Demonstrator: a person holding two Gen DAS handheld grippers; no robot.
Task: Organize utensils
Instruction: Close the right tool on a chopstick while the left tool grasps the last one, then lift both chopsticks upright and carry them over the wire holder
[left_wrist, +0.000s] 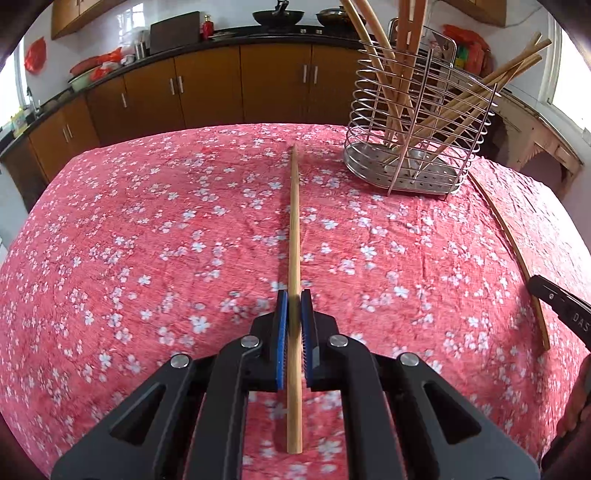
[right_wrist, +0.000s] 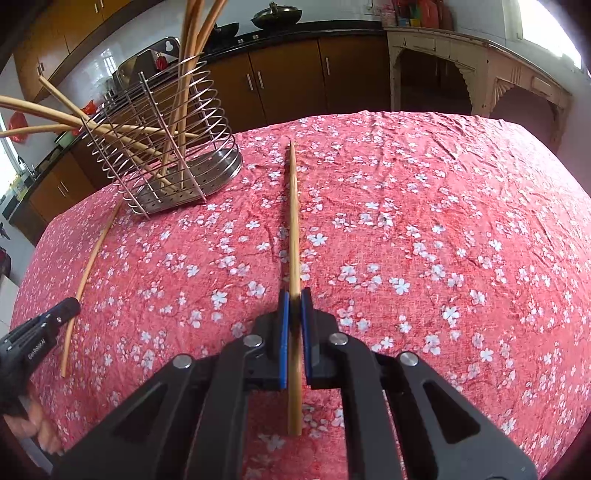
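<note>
My left gripper (left_wrist: 294, 295) is shut on a wooden chopstick (left_wrist: 294, 221) that points forward over the red floral tablecloth (left_wrist: 147, 240). My right gripper (right_wrist: 294, 293) is shut on another wooden chopstick (right_wrist: 293, 214), also pointing forward. A wire utensil holder (left_wrist: 417, 147) with several chopsticks in it stands ahead and right of the left gripper; in the right wrist view the holder (right_wrist: 173, 155) is ahead and left. Each gripper shows at the edge of the other's view: the right gripper (left_wrist: 561, 302), the left gripper (right_wrist: 37, 332).
Brown kitchen cabinets (left_wrist: 221, 88) and a dark counter with woks (left_wrist: 279, 16) run behind the table. A white carved side table (right_wrist: 480, 70) stands at the back right. The table edge drops off past the holder.
</note>
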